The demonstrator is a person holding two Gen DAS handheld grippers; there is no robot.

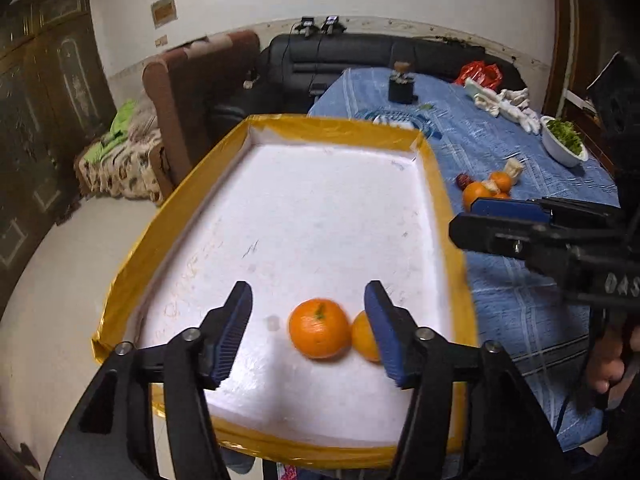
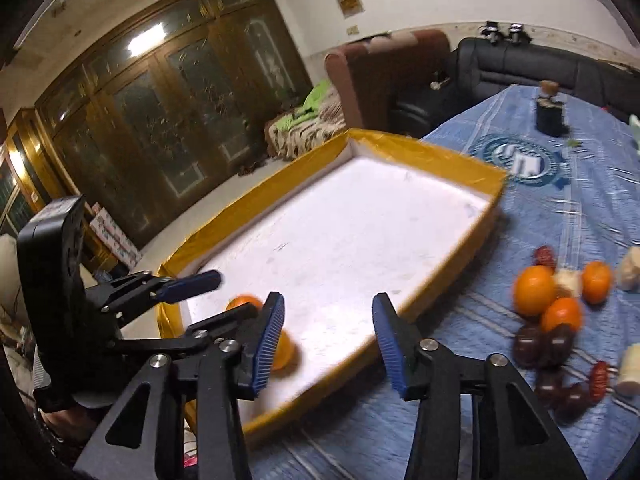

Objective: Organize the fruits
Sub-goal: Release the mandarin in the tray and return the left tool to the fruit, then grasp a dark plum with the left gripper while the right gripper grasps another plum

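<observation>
Oranges sit in two groups. Two of them lie touching each other on the white floor of the yellow-rimmed foam tray (image 1: 436,184), near its corner closest to you: the stemmed orange (image 1: 319,328) at 6 o'clock in your left wrist view and a second orange (image 1: 363,336) just to its 3 o'clock side, partly behind a finger. Your left gripper (image 1: 308,332) hovers over them with its jaws spread wide and nothing held.

Your right gripper (image 2: 328,340) is also spread wide and empty, straddling the tray's near rim. At 3 o'clock in that view, the loose pile of oranges (image 2: 534,290) rests on the blue tablecloth (image 2: 560,208), mixed with dark red fruits (image 2: 528,346) and pale chunks (image 2: 628,370) you cannot identify through the blur.
</observation>
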